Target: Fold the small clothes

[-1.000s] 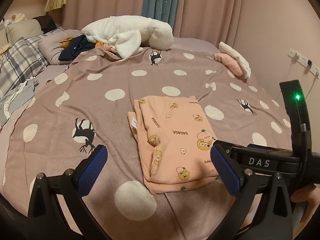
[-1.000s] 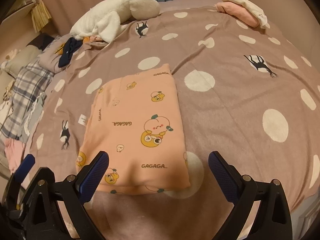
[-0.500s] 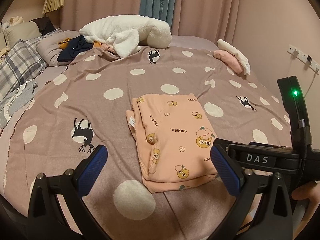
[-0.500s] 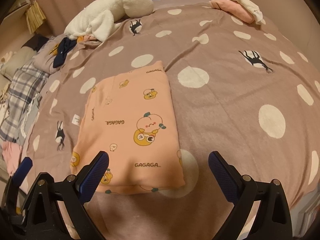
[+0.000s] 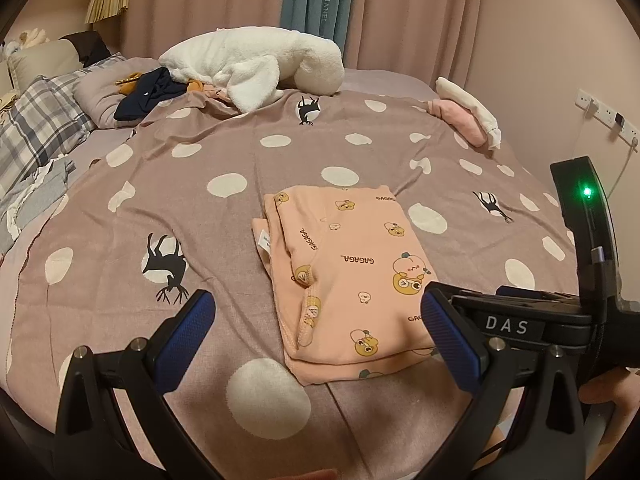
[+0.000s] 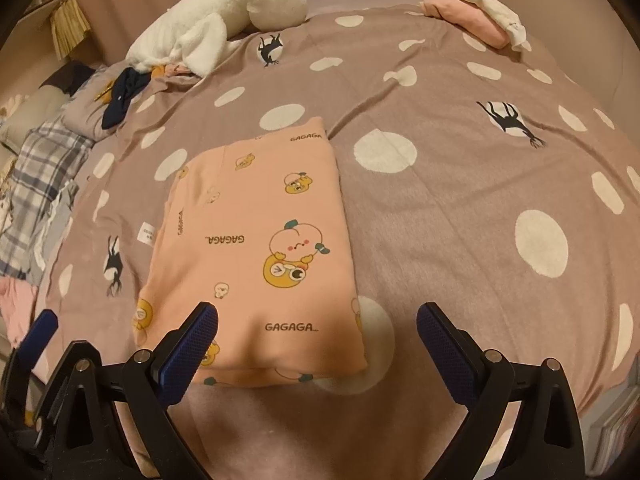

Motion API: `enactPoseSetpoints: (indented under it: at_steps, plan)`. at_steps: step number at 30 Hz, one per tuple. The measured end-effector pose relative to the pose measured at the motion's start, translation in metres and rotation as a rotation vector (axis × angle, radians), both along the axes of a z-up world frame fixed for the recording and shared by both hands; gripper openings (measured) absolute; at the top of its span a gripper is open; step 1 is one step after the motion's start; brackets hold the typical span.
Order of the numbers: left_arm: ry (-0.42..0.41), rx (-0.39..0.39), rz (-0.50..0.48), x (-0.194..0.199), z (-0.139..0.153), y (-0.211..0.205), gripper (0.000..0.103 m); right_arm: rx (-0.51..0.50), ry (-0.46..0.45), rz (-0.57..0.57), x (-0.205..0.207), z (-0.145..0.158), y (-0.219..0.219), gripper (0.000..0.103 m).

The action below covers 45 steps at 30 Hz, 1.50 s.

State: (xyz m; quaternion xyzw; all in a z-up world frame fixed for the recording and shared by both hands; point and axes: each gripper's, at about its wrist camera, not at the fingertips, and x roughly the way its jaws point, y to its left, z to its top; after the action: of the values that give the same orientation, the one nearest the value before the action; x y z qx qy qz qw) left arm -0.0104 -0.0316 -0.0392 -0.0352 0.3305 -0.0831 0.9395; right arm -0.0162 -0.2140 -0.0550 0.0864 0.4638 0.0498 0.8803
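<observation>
Peach-pink cotton garment (image 6: 256, 248), printed with cartoon fruit figures and the word GAGAGA, folded to a neat rectangle: we find it lying flat near the front edge of the mauve bedspread with cream dots and black deer silhouettes (image 6: 460, 200), a white care label (image 5: 265, 241) peeping from its left side. Left gripper (image 5: 320, 340), black frame with blue textured pads: jaws spread wide, holding nothing, hovering over the near left part of the garment. Right gripper (image 6: 318, 344), same make: jaws likewise wide apart and empty, poised above the near edge. Other stock, well apart at the far side of the bed: a white fleece heap (image 5: 256, 64), a dark navy garment (image 5: 148, 92), a folded pink-and-cream stack (image 5: 468, 118) at the far right. Our judgement: this piece is folded, or wants one last fold at most. To do the step well, we would pinch all layers together at the two near corners, lift evenly so the stacked edges do not slide, and tuck the label in; gripping only the top layer would likely peel the fold open.
</observation>
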Motion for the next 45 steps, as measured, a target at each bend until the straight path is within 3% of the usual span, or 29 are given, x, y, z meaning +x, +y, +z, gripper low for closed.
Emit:
enactPoseSetpoints:
  at_steps: [45]
  plan:
    - [0.018, 0.009, -0.004, 0.003, -0.007, 0.001, 0.103, -0.076, 0.024, 0.006, 0.001, -0.005, 0.011, 0.099]
